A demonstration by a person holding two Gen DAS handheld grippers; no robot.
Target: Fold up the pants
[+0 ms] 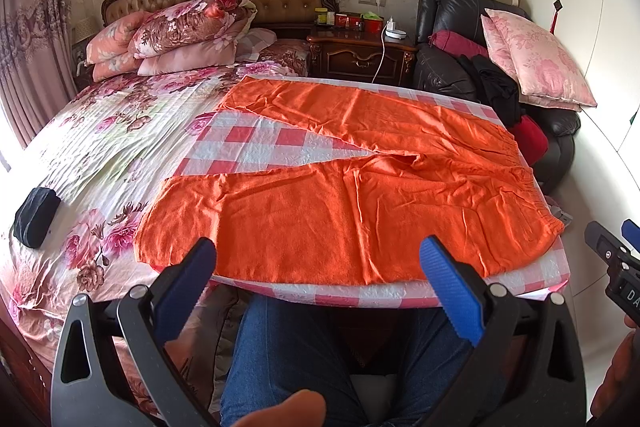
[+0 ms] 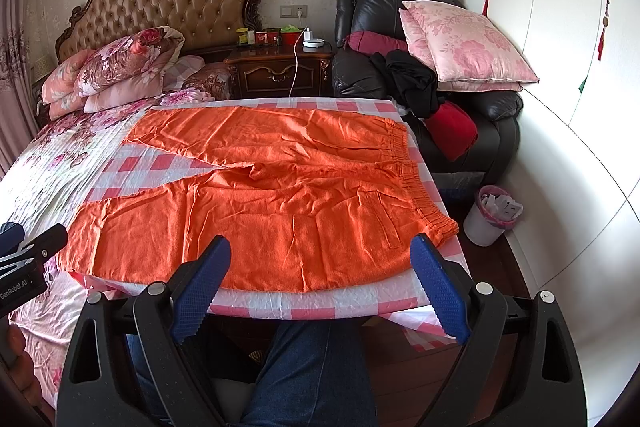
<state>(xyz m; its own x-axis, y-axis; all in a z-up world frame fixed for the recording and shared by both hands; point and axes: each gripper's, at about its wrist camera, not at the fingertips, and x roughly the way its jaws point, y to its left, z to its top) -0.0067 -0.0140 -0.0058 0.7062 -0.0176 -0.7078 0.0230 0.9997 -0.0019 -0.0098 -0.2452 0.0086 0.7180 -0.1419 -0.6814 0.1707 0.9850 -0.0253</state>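
I see the bright orange cloth pants (image 1: 352, 195) spread flat on a bench covered with a pink-and-white checked cloth (image 1: 256, 143), which stands against the side of the bed with the floral quilt (image 1: 100, 147). The pants lie unfolded, legs splayed toward the bed and apart from each other, so that a wedge of checked cloth shows between them. The gathered elastic waistband (image 2: 416, 187) lies along the bench's far right edge, near the black leather armchair (image 2: 488, 115).

My left claw (image 1: 318, 253) hangs over the near edge of the bench, its blue ribbed fingers (image 1: 444, 267) spread wide with nothing between them; they frame the lower leg of the pants without touching it. My right claw (image 2: 322, 251) sits the same way, jaws wide and empty, just short of the near hem, toward the waistband end. Each claw shows at the edge of the other's view, side by side and apart.

Below both claws I see legs in blue jeans (image 2: 304, 367), tucked under the bench edge. A white bin with a pink liner (image 2: 492, 215) stands on the floor by the armchair.
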